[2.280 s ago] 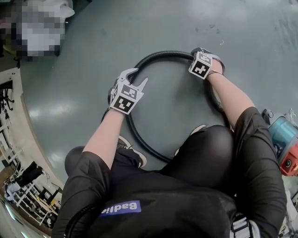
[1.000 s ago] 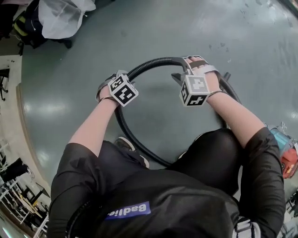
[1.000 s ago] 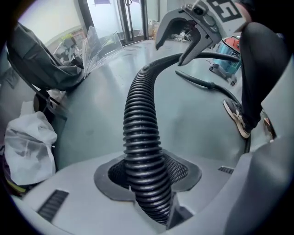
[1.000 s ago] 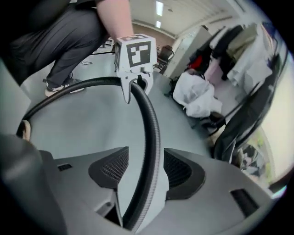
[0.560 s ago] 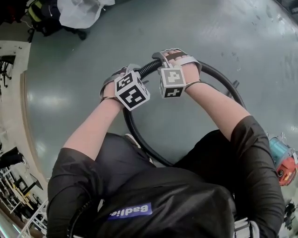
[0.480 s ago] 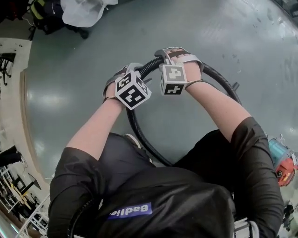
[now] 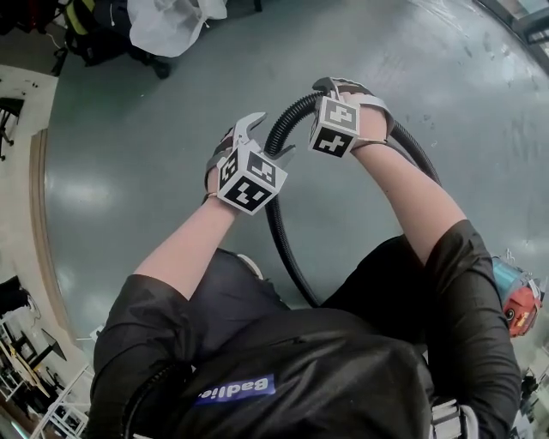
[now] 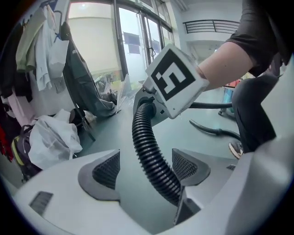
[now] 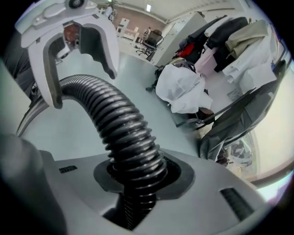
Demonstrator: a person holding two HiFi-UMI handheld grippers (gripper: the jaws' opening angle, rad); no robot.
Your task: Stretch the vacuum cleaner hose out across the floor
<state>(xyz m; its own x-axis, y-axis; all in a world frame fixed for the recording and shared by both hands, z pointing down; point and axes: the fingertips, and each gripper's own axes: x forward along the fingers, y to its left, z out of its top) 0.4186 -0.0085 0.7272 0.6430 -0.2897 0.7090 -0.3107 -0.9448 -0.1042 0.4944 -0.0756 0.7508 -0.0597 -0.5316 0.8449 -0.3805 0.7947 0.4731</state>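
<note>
Left tongs: spread, jaws just been opening, ribbed black hose loose between the pads. Right tongs, just beyond: pinching the hose, jaws just eased slightly wider. Glossy grey floor beneath. White bag and heaped clothing lie farther off.

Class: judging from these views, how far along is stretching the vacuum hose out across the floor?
Done: little; the hose curves in a loop, not straight. In hand: the right gripper clamps it, jaws having just eased; the left gripper has just been opening its jaws, hose loose between them. Left: draw it straight and lay it along the floor.
</note>
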